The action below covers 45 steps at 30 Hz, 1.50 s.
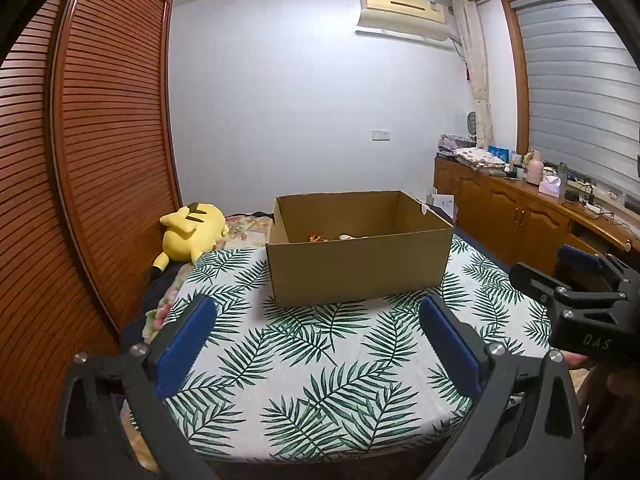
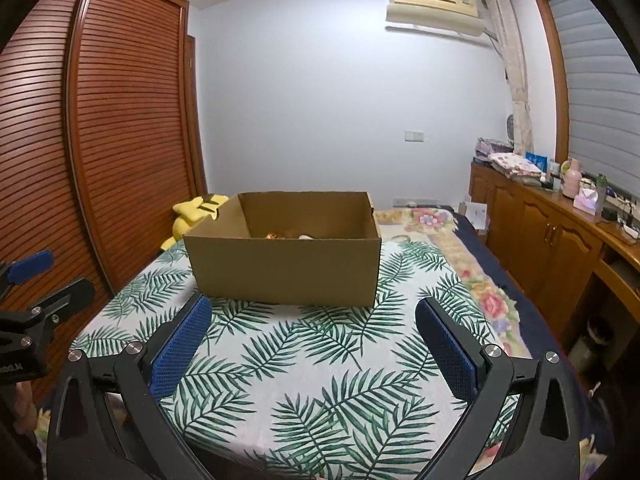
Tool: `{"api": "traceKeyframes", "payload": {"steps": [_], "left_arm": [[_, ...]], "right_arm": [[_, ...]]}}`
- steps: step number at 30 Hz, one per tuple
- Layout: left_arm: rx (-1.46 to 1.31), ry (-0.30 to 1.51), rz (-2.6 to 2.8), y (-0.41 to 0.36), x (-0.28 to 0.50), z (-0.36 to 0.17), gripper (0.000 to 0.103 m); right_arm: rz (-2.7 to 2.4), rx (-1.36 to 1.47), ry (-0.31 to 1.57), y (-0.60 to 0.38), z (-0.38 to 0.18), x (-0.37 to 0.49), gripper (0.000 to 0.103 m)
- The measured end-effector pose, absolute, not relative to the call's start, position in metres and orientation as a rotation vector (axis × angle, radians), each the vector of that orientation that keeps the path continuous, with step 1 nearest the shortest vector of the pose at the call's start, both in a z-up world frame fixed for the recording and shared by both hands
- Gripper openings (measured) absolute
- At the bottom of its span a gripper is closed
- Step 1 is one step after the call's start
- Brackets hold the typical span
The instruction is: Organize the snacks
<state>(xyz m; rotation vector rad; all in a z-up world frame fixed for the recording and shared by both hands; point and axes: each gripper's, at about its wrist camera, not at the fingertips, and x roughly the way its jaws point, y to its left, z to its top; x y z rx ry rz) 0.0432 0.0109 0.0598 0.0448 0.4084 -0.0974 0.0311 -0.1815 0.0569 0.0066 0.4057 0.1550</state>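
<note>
- Left wrist view: the left hand-held gripper (image 1: 316, 344), black with blue ribbed pads, fills the bottom of the frame with its jaws spread wide and nothing between them, only the white cloth printed with green palm leaves (image 1: 320, 380) below.
- The open brown cardboard box (image 1: 356, 268) sits in the middle of the frame on that cloth. Just over its near wall peek an orange-brown wrapped snack (image 1: 318, 237) and a pale one (image 1: 347, 236); what else lies inside is hidden.
- No snack shows on the cloth outside the box, so I judge the sorting largely done, or the remaining items are out of sight.
- Risk here: the near wall hides the box floor, so a reach inside would be half blind and could catch the rim and shove the light box across the loose cloth.
- The right hand-held gripper (image 1: 556, 280) shows at the right edge, near the left one; a careless swing could knock the two together.
- A yellow plush toy (image 1: 192, 236) lies at mid-left, beside the box.
- Right wrist view: the right gripper (image 2: 314, 340) is likewise spread wide and empty at the bottom of the frame, the box (image 2: 286, 272) above it at centre.
- The cloth's right edge ends over a flowered blanket (image 2: 492, 300); dragging the box could rumple it.
</note>
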Motion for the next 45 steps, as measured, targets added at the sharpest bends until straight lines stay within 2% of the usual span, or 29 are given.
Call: {"api": "traceKeyframes", "payload": {"steps": [45], "left_arm": [[0.042,0.411,-0.083,0.0124,0.0429,0.0581,0.103]], "right_arm": [[0.144,-0.001,0.404,-0.1812,0.0547,0.0274,0.103]]}}
